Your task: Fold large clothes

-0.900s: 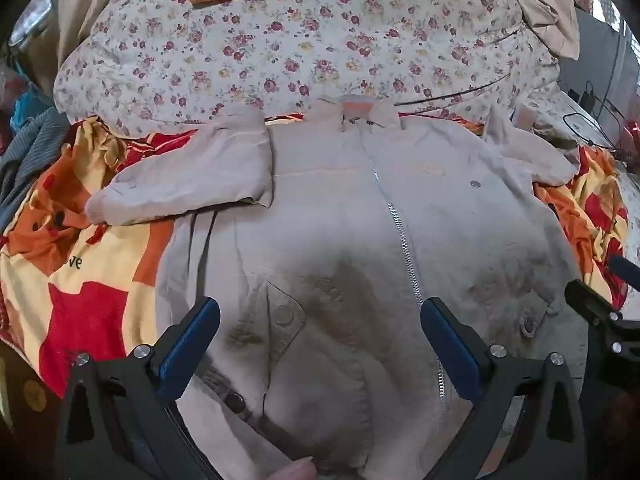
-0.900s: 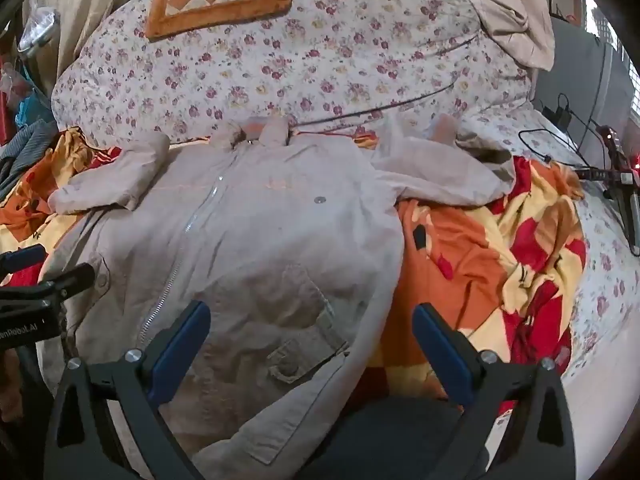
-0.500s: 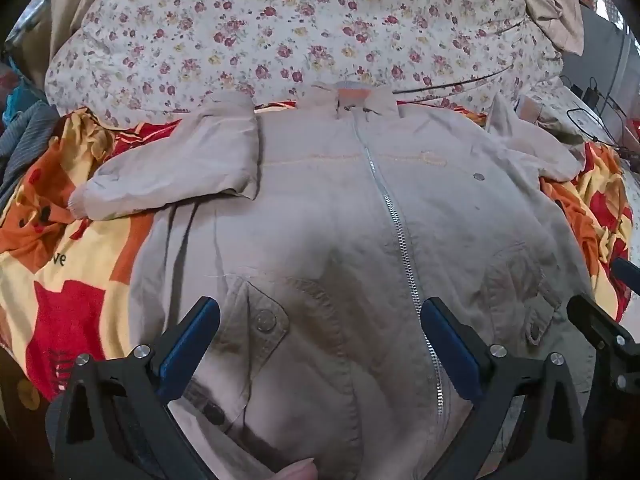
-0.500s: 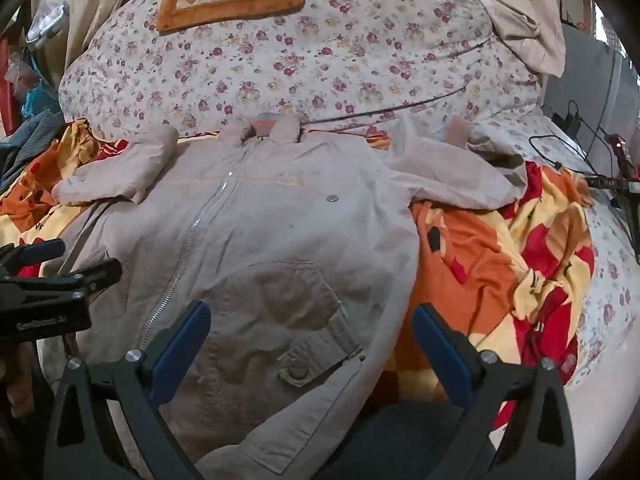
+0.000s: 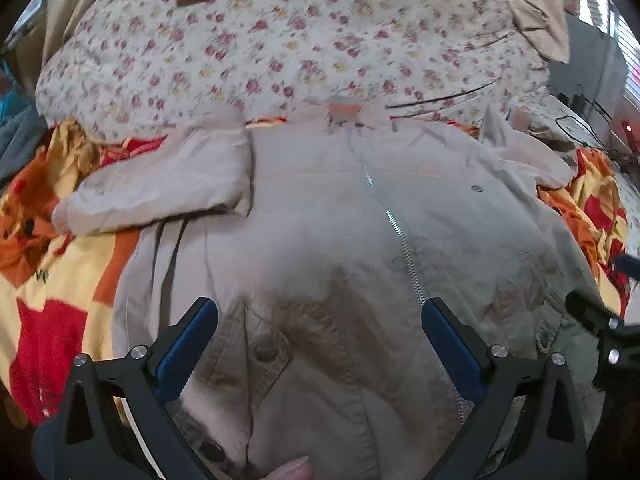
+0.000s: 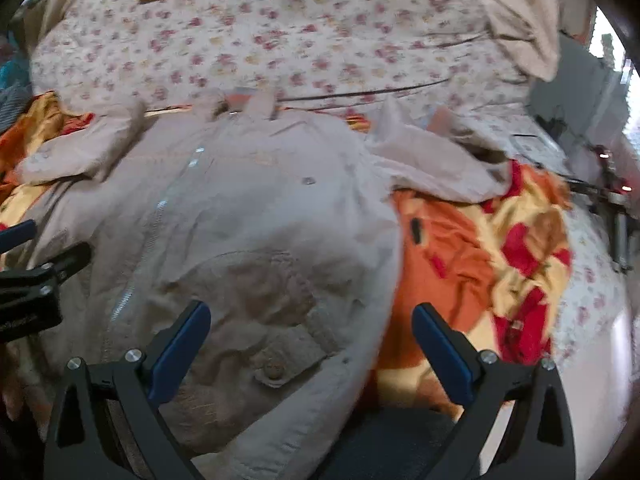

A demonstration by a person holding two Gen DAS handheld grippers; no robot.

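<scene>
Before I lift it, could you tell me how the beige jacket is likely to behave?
The beige jacket is probably floppy: it lies wrinkled over the blanket. Its zipper and flap pockets suggest some weight, so the hem may sag. The spread sleeves would likely dangle.

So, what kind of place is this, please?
Most likely a bedroom at home. A beige zip-up jacket lies spread on a bed covered by a red, orange and yellow blanket, with a bulky floral quilt heaped behind it. Cables lie at the right edge.
</scene>
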